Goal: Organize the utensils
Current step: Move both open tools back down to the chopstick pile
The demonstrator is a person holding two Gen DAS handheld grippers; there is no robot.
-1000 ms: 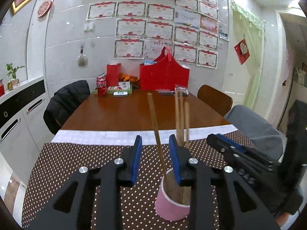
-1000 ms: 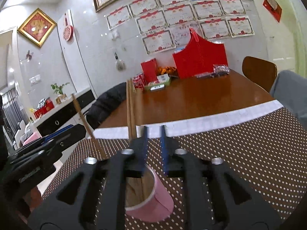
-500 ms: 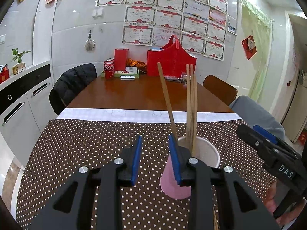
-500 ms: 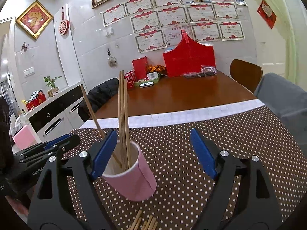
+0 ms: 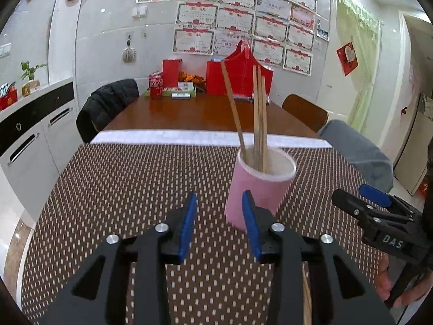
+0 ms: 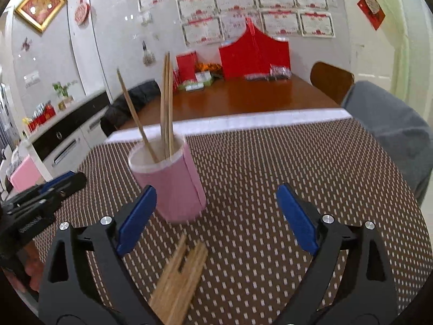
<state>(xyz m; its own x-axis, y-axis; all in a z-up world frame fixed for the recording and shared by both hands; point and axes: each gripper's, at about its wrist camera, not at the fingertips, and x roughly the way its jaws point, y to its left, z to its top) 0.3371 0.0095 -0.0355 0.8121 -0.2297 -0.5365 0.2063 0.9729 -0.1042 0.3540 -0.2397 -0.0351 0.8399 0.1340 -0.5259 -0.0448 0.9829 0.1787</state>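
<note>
A pink cup (image 5: 259, 187) stands upright on the dotted brown mat and holds wooden chopsticks (image 5: 258, 119), one leaning left. My left gripper (image 5: 219, 222) is open and empty, just in front of and left of the cup. In the right wrist view the cup (image 6: 169, 181) sits ahead on the left with its chopsticks (image 6: 165, 103). My right gripper (image 6: 216, 216) is wide open and empty. A loose bundle of chopsticks (image 6: 181, 273) lies flat on the mat between its fingers, below the cup.
The dotted mat (image 5: 121, 189) covers the near end of a wooden table (image 5: 189, 113). Red bags, a can and boxes (image 5: 173, 86) stand at the far end. Chairs (image 5: 304, 111) line both sides. A cabinet (image 5: 32, 130) is left.
Both grippers have pulled back and down from the cup. The right gripper has opened wide after being nearly shut beside the chopsticks in the cup. The loose bundle has come into view.
</note>
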